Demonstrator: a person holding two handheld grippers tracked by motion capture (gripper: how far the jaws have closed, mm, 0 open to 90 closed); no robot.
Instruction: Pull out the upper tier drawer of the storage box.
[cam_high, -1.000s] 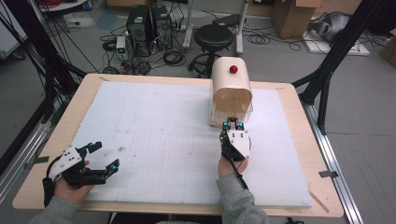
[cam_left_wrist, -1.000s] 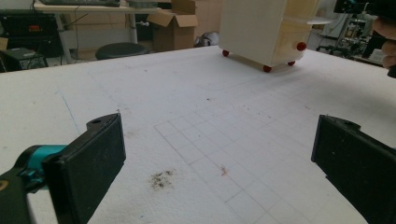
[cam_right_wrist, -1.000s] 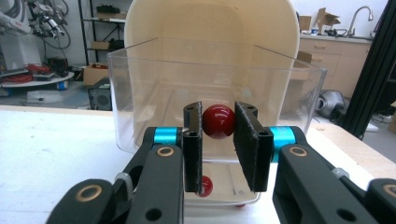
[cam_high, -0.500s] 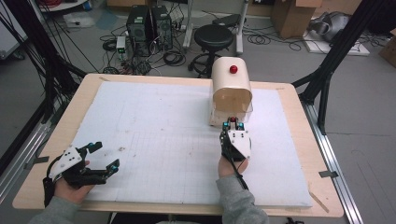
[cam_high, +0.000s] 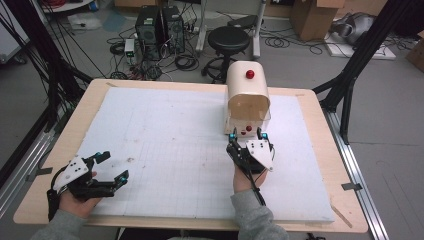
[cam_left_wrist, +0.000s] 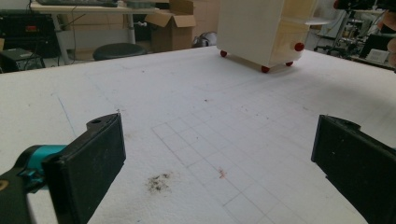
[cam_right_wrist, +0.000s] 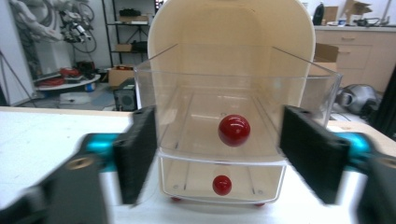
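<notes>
The right tool (cam_high: 248, 135) has just let go: its jaws have been opening and now stand wide either side of the red knob (cam_right_wrist: 233, 130) on the upper clear drawer (cam_right_wrist: 224, 116), touching nothing, where a second ago they were pinched shut. That drawer sticks out of the cream cabinet (cam_high: 247, 97) at the worktop's (cam_high: 160, 130) far right. The left tool (cam_high: 107, 169) rests released near the front-left corner, same as before.
</notes>
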